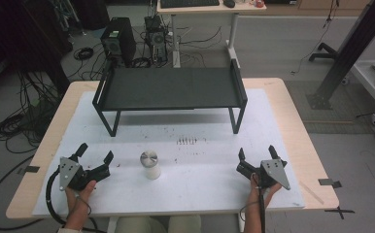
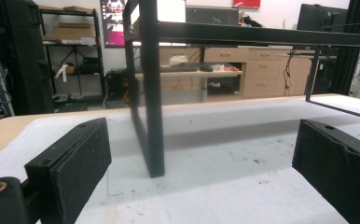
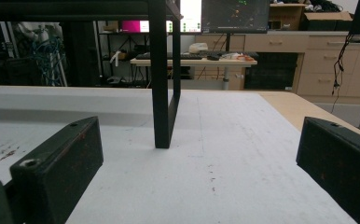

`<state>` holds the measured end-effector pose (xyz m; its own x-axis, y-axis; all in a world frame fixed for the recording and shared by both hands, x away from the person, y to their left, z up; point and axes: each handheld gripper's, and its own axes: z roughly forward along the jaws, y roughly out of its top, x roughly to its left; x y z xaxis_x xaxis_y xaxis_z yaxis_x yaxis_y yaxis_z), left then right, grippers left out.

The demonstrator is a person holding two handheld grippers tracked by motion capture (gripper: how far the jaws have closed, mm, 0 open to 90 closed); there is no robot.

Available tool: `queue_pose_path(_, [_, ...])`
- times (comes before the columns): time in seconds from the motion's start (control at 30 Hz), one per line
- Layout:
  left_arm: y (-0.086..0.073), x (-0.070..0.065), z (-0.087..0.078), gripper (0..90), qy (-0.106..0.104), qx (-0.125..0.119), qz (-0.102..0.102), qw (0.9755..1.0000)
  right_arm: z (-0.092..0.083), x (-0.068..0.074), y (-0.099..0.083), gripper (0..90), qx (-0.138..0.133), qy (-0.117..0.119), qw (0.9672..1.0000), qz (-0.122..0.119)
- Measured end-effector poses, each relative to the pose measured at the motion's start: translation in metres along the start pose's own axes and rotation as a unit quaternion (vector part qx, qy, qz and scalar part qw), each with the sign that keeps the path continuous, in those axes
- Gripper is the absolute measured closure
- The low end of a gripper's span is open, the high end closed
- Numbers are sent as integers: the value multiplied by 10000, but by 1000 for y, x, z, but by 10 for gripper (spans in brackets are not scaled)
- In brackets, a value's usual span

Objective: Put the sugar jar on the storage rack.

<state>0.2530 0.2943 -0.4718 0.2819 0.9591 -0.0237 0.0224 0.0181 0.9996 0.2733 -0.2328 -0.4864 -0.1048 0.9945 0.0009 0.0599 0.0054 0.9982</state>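
Small white cup [image 1: 150,165], round silvery metal lid, upright near table's [image 1: 282,111] front edge, midway between grippers. Left gripper [image 1: 96,153] fingers spread, empty; right gripper [image 1: 256,153] likewise. Matte black shelf [image 1: 171,87] behind.

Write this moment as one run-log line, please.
left tool: open, empty | right tool: open, empty | white cylindrical cup with metal lid: upright, untouched, between tools
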Motion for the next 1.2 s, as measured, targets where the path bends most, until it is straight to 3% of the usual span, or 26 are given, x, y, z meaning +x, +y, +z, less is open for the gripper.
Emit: queue_pose_path(1.2, [1,0,0,65,33,23,-26,10000,0,0,0,3,13,-3,10000,-18])
